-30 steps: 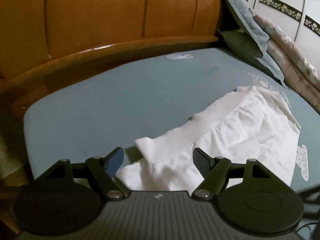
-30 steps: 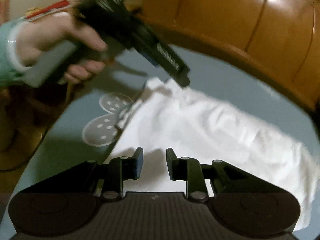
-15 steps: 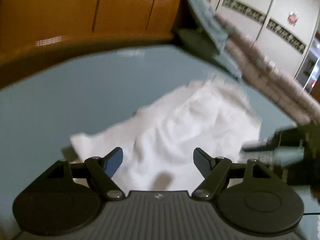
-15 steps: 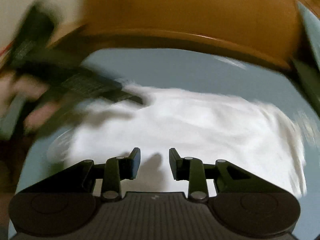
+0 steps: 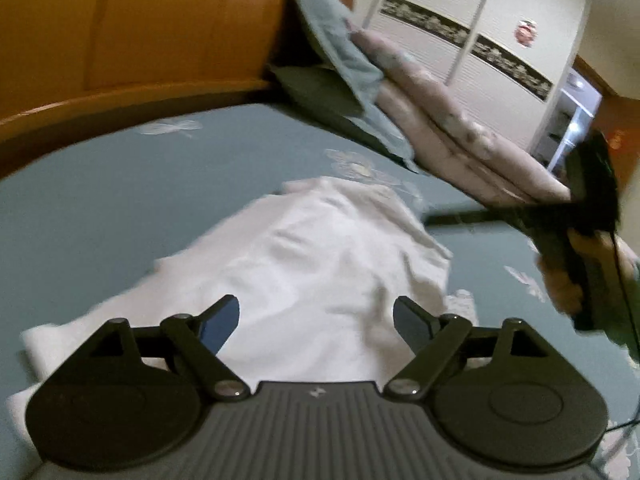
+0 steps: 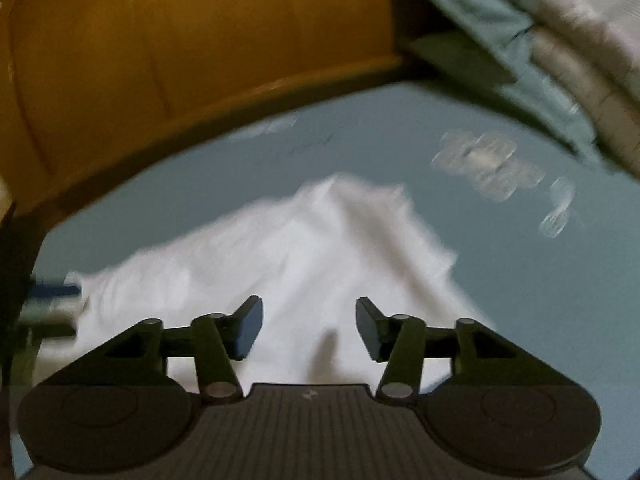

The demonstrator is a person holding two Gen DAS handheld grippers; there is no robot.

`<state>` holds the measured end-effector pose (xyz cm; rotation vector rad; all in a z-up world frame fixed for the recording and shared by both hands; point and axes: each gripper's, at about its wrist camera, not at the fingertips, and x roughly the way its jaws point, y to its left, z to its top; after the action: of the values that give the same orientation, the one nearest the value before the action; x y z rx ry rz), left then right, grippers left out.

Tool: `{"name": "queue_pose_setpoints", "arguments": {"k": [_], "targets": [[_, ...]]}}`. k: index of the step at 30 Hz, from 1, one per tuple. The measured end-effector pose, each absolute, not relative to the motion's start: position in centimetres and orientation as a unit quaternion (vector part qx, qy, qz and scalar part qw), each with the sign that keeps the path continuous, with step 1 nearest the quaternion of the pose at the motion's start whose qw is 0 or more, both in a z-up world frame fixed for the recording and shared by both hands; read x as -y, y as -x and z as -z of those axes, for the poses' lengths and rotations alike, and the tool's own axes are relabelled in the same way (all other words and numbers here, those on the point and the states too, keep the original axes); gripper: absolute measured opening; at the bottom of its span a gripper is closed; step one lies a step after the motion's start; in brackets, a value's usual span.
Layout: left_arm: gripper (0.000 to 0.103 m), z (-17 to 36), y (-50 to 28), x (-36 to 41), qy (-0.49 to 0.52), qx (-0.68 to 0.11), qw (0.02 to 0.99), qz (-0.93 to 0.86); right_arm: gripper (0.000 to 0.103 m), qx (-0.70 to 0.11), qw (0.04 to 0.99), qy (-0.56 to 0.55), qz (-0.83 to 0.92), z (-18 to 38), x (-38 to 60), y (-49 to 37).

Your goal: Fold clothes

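A white garment (image 5: 312, 264) lies spread and rumpled on the blue bed sheet (image 5: 120, 200). It also shows in the right wrist view (image 6: 280, 264), blurred. My left gripper (image 5: 316, 320) is open and empty, just above the garment's near end. My right gripper (image 6: 308, 326) is open and empty over the garment's near edge. In the left wrist view the right gripper (image 5: 440, 218) reaches in from the right, held by a hand (image 5: 560, 280), its tip near the garment's right edge.
An orange wooden headboard (image 5: 140, 40) curves along the far side of the bed. A blue pillow (image 5: 344, 64) and folded pinkish quilts (image 5: 460, 128) are stacked at the far right. White wardrobe doors (image 5: 480, 12) stand behind them. The sheet has pale flower prints (image 6: 488, 164).
Both views have swung to the right. My right gripper's jaws have opened wider. The left gripper has stayed open over the garment's near end.
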<state>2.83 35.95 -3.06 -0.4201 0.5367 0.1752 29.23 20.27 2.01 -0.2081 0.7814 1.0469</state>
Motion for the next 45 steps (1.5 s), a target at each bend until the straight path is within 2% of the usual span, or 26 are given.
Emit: {"name": "queue_pose_setpoints", "arguments": {"k": [3,6,9,16,19,22,23,24,27,30,32,34,35,36,40,45], "targets": [[0.084,3.9,-5.3,-36.3,0.222,-0.264,0.937,-0.06,0.071,-0.377,0.789,0.044,-0.483,-2.7,-21.0,-33.9],[0.084,6.3,-8.0,-37.8,0.272,-0.314,0.909,-0.032,0.078,-0.405,0.776,0.003,-0.484,-2.4,-23.2,-38.1],[0.088,7.4,-8.7,-38.4,0.295,-0.311,0.903,-0.023,0.08,-0.459,0.747,-0.023,-0.48,-1.2,-25.4,-41.8],[0.088,7.5,-8.8,-38.1,0.279,-0.311,0.908,-0.018,0.08,-0.566,0.671,-0.043,-0.476,3.6,-29.8,-45.4],[0.09,7.5,-8.1,-38.1,0.272,-0.307,0.912,-0.017,0.081,-0.586,0.644,-0.068,-0.487,4.7,-30.3,-45.0],[0.092,7.5,-7.9,-37.9,0.269,-0.303,0.914,-0.014,0.079,-0.568,0.655,-0.038,-0.498,5.1,-31.6,-44.2],[0.092,7.6,-7.8,-37.9,0.268,-0.302,0.915,-0.013,0.062,-0.553,0.662,-0.018,-0.505,4.9,-32.0,-43.7],[0.093,7.6,-7.8,-37.9,0.268,-0.301,0.915,-0.012,0.036,-0.53,0.672,0.021,-0.516,4.4,-32.3,-42.8],[0.093,7.7,-7.6,-37.8,0.268,-0.298,0.916,-0.009,0.024,-0.434,0.702,0.127,-0.55,2.6,-32.7,-39.6],[0.094,7.7,-7.5,-37.8,0.269,-0.296,0.917,-0.009,0.023,-0.333,0.718,0.169,-0.587,1.1,-31.8,-36.9],[0.094,7.6,-7.5,-37.7,0.269,-0.296,0.917,-0.013,0.024,-0.323,0.727,0.175,-0.58,1.6,-31.8,-36.9],[0.094,7.6,-7.6,-37.7,0.269,-0.296,0.917,-0.016,0.036,-0.348,0.736,0.182,-0.551,2.9,-32.4,-37.6],[0.094,7.6,-7.7,-37.7,0.269,-0.296,0.916,-0.015,0.05,-0.364,0.741,0.179,-0.535,3.6,-32.6,-38.0],[0.094,7.6,-7.6,-37.8,0.268,-0.297,0.916,-0.014,0.059,-0.38,0.745,0.175,-0.52,4.3,-32.8,-38.4],[0.094,7.1,-7.5,-38.2,0.279,-0.303,0.911,-0.012,0.061,-0.416,0.759,0.115,-0.487,3.1,-31.2,-39.3],[0.094,4.6,-7.2,-38.7,0.255,-0.289,0.923,-0.008,0.06,-0.394,0.777,0.036,-0.489,0.6,-24.1,-37.9]]}}
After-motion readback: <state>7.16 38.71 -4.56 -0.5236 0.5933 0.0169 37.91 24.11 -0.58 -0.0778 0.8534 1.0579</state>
